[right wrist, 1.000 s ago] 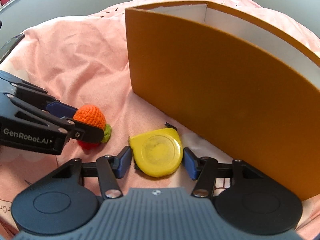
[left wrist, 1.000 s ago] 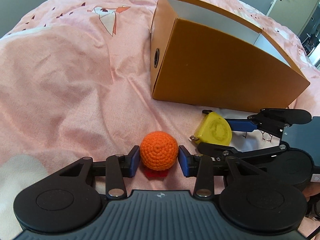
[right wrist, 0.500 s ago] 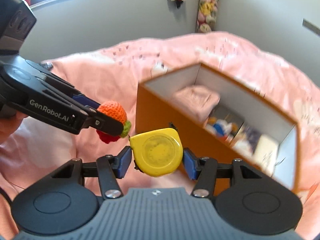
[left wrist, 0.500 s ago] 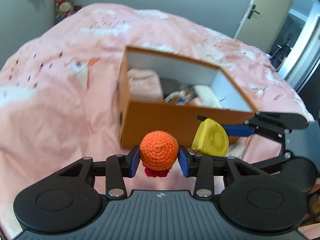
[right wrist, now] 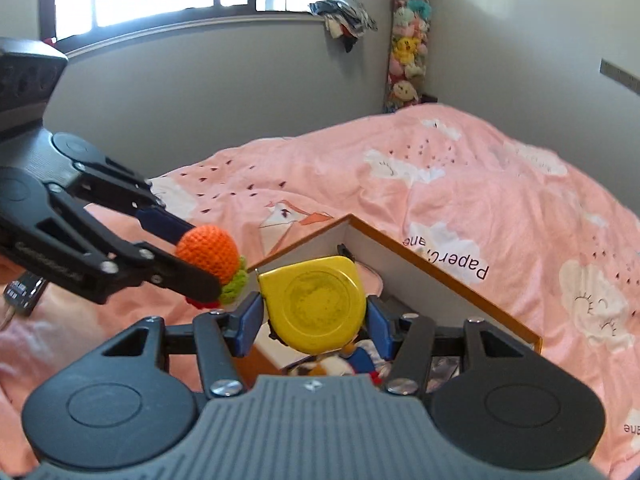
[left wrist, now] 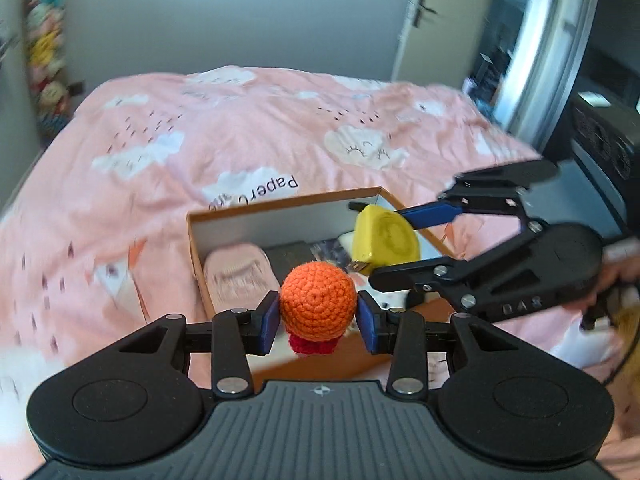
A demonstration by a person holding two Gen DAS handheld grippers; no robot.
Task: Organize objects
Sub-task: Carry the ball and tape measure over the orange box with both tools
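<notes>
My left gripper point(left wrist: 318, 316) is shut on an orange crocheted toy point(left wrist: 318, 306) with a red base, held in the air above the near side of the orange cardboard box point(left wrist: 280, 204). From the right wrist view that toy point(right wrist: 208, 254) shows a green frill. My right gripper point(right wrist: 314, 316) is shut on a yellow tape measure point(right wrist: 314, 304) and hangs over the open box point(right wrist: 440, 268). In the left wrist view the tape measure point(left wrist: 384, 238) floats above the box's right half, between the right gripper's fingers point(left wrist: 432, 214).
The box lies on a pink bed cover point(left wrist: 200, 132) with cloud prints and holds a pink folded item point(left wrist: 240, 276) and several small things. A door point(left wrist: 424, 20) stands behind the bed. Plush toys point(right wrist: 406, 52) hang in the room's corner.
Both grippers have risen from the bed cover with their objects and now hang over the open box, whose inside has come into view.
</notes>
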